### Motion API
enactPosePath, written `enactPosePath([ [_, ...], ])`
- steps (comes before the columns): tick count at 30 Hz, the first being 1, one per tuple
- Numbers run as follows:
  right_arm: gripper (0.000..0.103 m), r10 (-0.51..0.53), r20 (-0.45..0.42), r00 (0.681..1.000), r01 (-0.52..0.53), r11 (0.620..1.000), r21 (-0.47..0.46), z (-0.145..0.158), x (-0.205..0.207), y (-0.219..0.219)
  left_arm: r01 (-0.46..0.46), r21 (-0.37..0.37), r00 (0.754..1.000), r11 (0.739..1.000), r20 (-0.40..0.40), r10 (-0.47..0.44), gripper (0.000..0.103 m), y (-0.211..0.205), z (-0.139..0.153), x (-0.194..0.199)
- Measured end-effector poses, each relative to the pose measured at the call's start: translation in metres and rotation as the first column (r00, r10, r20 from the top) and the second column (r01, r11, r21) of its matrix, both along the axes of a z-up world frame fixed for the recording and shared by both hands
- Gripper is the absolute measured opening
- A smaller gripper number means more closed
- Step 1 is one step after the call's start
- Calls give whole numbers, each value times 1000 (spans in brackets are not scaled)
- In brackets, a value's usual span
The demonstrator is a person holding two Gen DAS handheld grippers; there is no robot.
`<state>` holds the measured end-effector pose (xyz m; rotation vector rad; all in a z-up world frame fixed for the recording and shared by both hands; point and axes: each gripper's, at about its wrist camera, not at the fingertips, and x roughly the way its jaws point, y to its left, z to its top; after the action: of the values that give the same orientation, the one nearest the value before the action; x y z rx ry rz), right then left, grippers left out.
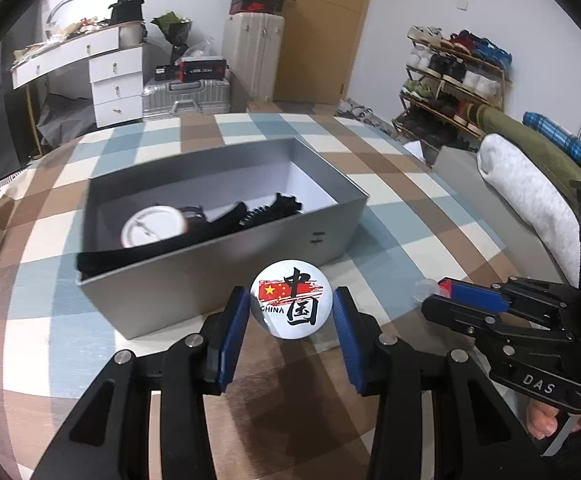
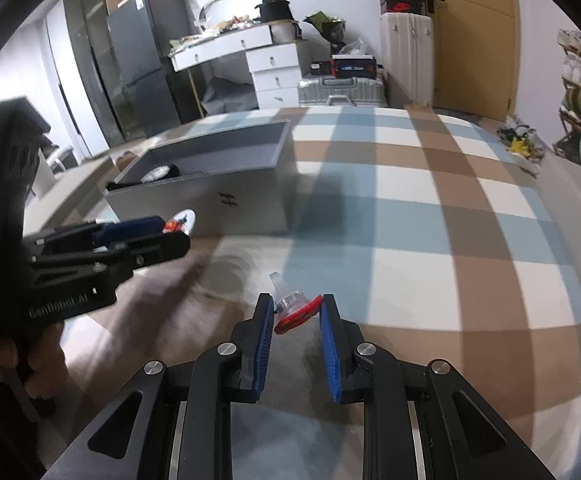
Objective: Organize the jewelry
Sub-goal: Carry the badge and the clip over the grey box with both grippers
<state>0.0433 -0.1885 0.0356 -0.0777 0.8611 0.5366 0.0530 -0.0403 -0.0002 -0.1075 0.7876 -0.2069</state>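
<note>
Left wrist view: left gripper (image 1: 290,312) clamps a round badge (image 1: 290,298) by its edges, just in front of the grey box (image 1: 226,280) on the checked cloth (image 1: 430,216). A white watch (image 1: 152,226) and dark straps lie inside the box.

Right wrist view: right gripper (image 2: 296,314) pinches a small red and clear trinket (image 2: 294,308), jaws clenched on it, above the cloth beside the box.

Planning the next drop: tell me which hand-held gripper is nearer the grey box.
Left. The left hand-held gripper, holding the round badge, sits just before the grey box; the right hand-held gripper sits further off beside it.
</note>
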Motion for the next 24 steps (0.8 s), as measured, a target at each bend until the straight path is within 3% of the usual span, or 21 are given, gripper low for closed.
enactPosePath([
  [4,22,-8,-10,1000,8,1000,25,2,7,12,-17,0,1000,1000,17,17,37,6,5,0],
  [20,23,-3,81,997,-4,997,77,35,28,53,-52,-24,994,998,95,54,37,29,26,4],
  [24,23,1,96,995,-10,996,90,37,35,61,-70,0,992,998,110,70,37,35,30,12],
])
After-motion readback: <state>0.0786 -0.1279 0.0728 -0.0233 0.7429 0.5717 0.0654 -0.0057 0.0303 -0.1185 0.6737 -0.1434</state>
